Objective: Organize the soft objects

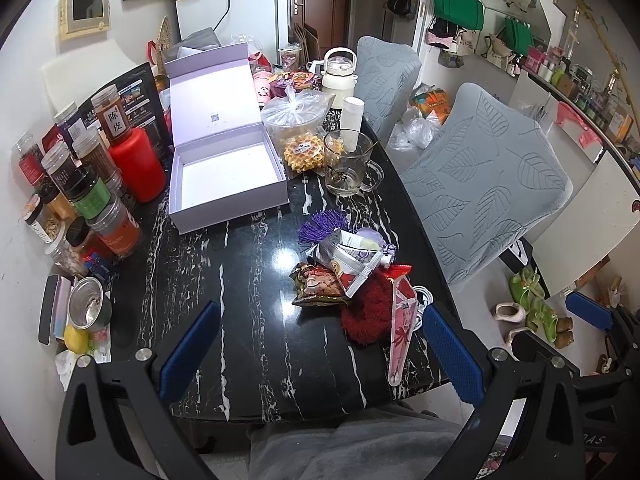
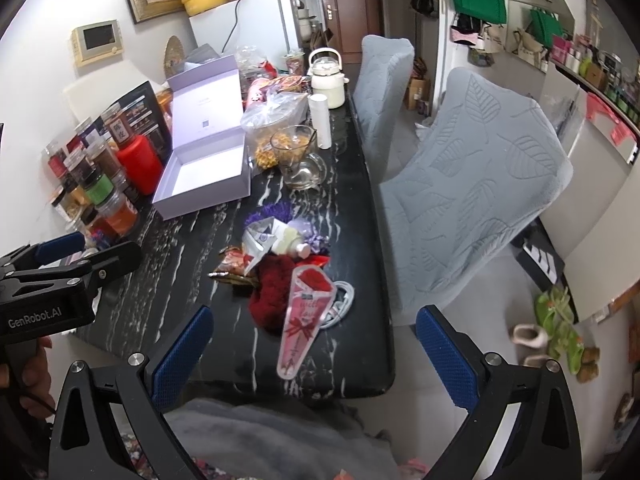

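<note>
Both grippers hang at the near edge of the black marble table (image 1: 248, 280), jaws spread wide and holding nothing: the left gripper (image 1: 320, 356) over the table's middle, the right gripper (image 2: 316, 356) over its near right corner. Between them lies the pile of soft things. Nearest is a pink cone-shaped packet (image 2: 300, 320) with a red rose printed on it, its tip pointing toward the table edge. It rests partly on a dark red fuzzy cloth (image 2: 272, 292) and on a coiled white cable (image 2: 340, 300). Just behind sit a brown snack bag (image 1: 318, 284), a clear pouch (image 1: 352, 264) holding small tubes, and a purple tassel (image 1: 322, 226). Farther back on the left an open white box (image 1: 224, 172) stands with its lid up, beside a red can (image 1: 138, 164) and a cluster of jars (image 1: 92, 196). A glass mug (image 1: 348, 164) stands right of the box.
</note>
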Motion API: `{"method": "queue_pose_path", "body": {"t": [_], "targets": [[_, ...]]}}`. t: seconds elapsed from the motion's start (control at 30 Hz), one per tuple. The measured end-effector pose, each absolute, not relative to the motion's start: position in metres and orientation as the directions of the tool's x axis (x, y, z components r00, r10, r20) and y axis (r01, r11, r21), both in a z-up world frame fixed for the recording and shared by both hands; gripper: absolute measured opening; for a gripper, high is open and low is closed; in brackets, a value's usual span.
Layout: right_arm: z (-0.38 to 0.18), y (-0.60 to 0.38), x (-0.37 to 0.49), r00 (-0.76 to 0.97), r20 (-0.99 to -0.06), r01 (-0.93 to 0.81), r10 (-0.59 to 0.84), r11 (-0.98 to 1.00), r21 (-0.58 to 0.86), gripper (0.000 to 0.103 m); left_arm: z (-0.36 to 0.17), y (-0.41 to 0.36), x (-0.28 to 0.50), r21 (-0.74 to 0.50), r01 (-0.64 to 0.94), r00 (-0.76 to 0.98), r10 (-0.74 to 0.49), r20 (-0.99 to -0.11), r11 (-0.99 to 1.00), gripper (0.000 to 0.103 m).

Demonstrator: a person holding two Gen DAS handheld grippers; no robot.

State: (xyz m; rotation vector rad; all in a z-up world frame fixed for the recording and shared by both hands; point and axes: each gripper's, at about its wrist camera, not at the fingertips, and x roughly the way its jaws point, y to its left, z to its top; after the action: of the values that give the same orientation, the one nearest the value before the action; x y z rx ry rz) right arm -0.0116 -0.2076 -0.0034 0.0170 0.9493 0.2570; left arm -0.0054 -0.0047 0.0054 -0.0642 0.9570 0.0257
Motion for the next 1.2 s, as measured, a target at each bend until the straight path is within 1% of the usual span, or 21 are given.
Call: {"method": "queue_pose_path", "body": {"t": [1.2], "targets": [[-0.011,-0.232,-0.006,0.545,-0.808,-0.175,0.223,0.973,0.15,0.103,0.002,-0.031,0.005,-0.044,-0.021,0.565,-0.024,-0.825,0.999,0.103]]}}
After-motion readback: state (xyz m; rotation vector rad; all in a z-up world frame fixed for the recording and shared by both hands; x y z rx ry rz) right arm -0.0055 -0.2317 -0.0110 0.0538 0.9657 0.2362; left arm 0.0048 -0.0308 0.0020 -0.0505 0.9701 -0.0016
